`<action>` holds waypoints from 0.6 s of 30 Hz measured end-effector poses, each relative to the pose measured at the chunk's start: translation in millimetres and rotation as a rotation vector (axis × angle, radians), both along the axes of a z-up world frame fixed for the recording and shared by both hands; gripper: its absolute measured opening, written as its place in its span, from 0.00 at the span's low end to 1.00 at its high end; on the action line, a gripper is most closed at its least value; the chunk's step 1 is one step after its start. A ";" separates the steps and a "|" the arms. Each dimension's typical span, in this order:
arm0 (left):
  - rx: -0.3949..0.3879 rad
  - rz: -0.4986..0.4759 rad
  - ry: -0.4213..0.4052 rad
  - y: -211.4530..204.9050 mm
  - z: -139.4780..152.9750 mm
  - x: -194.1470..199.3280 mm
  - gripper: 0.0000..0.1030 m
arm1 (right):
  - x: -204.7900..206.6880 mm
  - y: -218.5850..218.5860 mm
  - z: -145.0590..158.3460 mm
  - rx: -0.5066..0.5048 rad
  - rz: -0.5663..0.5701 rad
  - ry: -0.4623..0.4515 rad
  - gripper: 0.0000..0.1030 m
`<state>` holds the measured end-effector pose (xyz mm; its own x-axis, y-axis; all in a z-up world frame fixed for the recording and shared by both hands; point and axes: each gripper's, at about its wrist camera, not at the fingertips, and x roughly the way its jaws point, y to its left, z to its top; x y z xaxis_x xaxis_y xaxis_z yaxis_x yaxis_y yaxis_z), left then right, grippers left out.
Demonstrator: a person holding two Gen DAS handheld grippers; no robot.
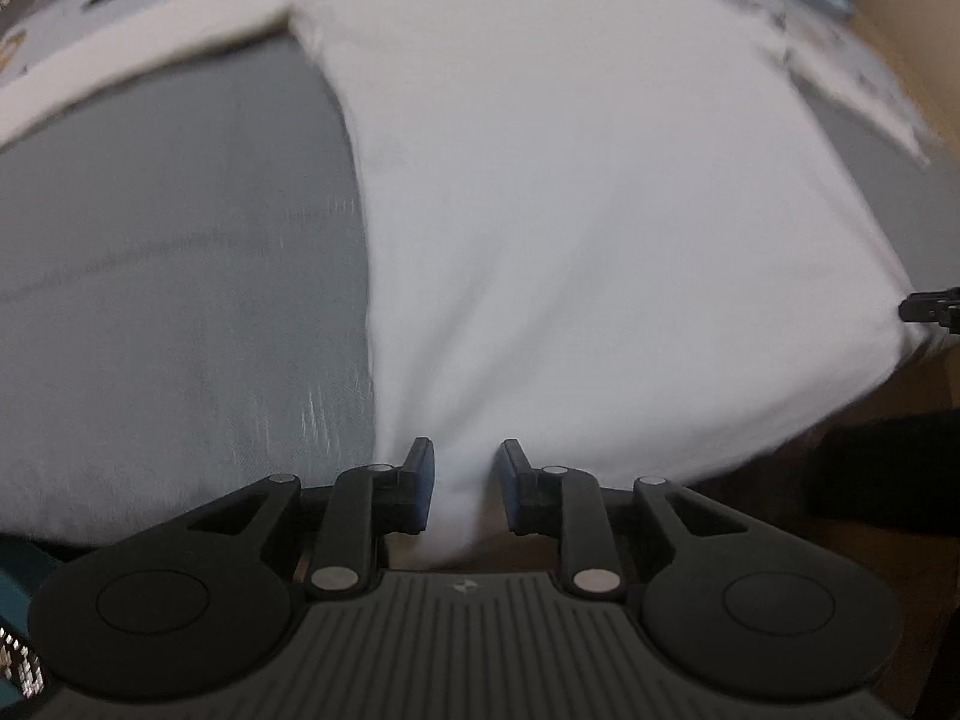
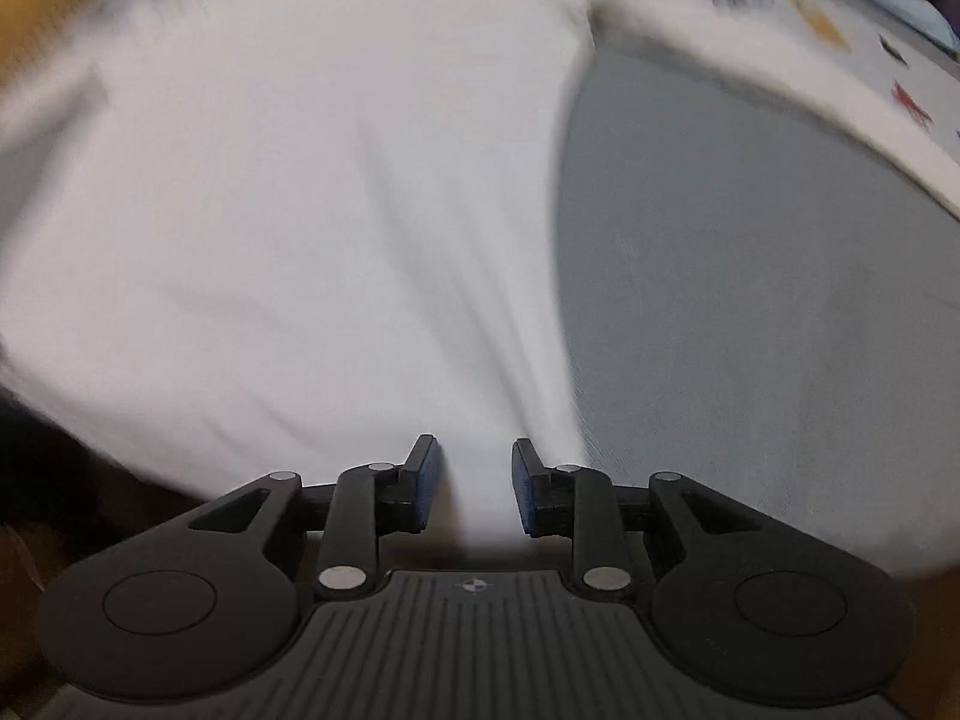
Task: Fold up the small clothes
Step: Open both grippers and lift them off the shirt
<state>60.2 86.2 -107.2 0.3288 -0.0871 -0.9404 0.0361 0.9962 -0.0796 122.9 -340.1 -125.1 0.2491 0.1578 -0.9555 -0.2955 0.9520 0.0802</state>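
Left wrist view: a white garment (image 1: 570, 192) is seen spread over a grey-blue cloth surface (image 1: 180, 312), with one long sleeve (image 1: 144, 48) stretched out to the far left. At the near edge, a bunched corner of the hem is pinched between the blue pads of the left claw (image 1: 465, 480), whose jaws are closed on the fabric with only the cloth's thickness between them. Tension lines are drawn from that corner up into the body of the garment. At the far right of the same view, the dark tip of the right claw (image 1: 930, 307) is caught at the opposite hem corner.

Right wrist view: the same garment (image 2: 300, 210) is shown filling the left and centre, with the grey-blue surface (image 2: 750, 300) exposed to the right and a sleeve (image 2: 780, 90) lying along the far edge. The right claw (image 2: 477, 483) is likewise clamped on a gathered hem corner, folds of cloth fanning away from its pads. Both frames are smeared by motion blur.

By the look of it, the task is at an early stage: the garment is laid open and gripped at both bottom corners, but no fold is yet visible. The sleeves are left unfolded, and the hem presumably remains to be carried toward the collar.
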 end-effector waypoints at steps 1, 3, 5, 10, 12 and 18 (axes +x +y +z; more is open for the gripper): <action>-0.019 0.002 -0.044 1.3 7.9 4.3 0.28 | 1.8 -1.7 9.9 0.046 -0.017 -0.041 0.27; -0.035 0.011 -0.150 1.0 25.0 11.4 0.40 | 3.6 -5.2 26.2 0.122 -0.049 -0.115 0.27; -0.016 0.030 -0.247 -2.1 37.9 14.2 0.61 | 4.3 -4.5 37.1 0.158 -0.066 -0.181 0.27; 0.107 0.061 -0.559 -40.0 83.2 -10.0 0.84 | 7.7 15.1 62.0 0.178 -0.042 -0.376 0.27; 0.158 0.064 -0.685 -56.3 102.5 -21.5 0.87 | 5.3 22.5 77.9 0.183 -0.042 -0.499 0.28; 0.196 0.006 -0.788 -72.2 167.3 18.6 0.87 | 16.4 34.4 100.8 0.236 -0.082 -0.666 0.38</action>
